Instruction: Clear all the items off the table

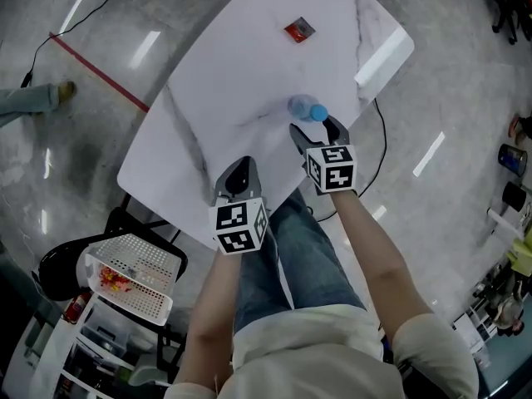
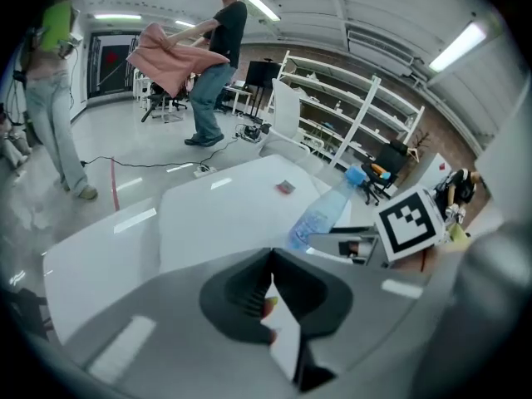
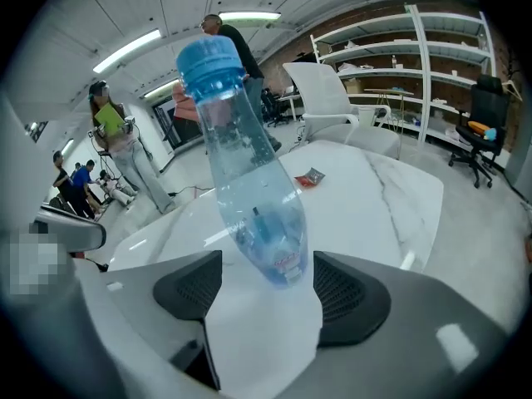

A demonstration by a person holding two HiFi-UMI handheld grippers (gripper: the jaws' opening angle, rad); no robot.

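White marble table (image 1: 249, 73), seen from above. Water bottle (image 3: 249, 189) – clear plastic, blue cap – stands base-down on the table's near right part, between the two pads of the right gripper (image 3: 268, 296). That claw is released: the jaws are spread, with a strip of table showing on each side of the bottle's base and neither pad pressing on it. The bottle leans in both gripper views; cannot tell whether that is true tilt or lens bend. Left gripper (image 2: 269, 264) hangs over the table's near edge, left of the bottle and apart from it. Its claw is clenched, jaws meeting tip to tip; a small coloured speck at the seam is too small to identify. Red packet (image 1: 299, 30) lies flat toward the table's far end, well apart from both grippers and the bottle. Off the table, below its near left corner, sits a white lattice basket (image 1: 158, 260) with some red and yellow bits inside. The person's jeans (image 1: 307, 256) show under the table's near edge, both forearms reaching forward. On the floor past the table's far side, a standing person holds a pink cloth (image 2: 166, 61), another stands in a green top (image 2: 54, 23), and white shelving (image 2: 357, 115) lines the wall behind – a black cable trails across the floor by the table's right edge.
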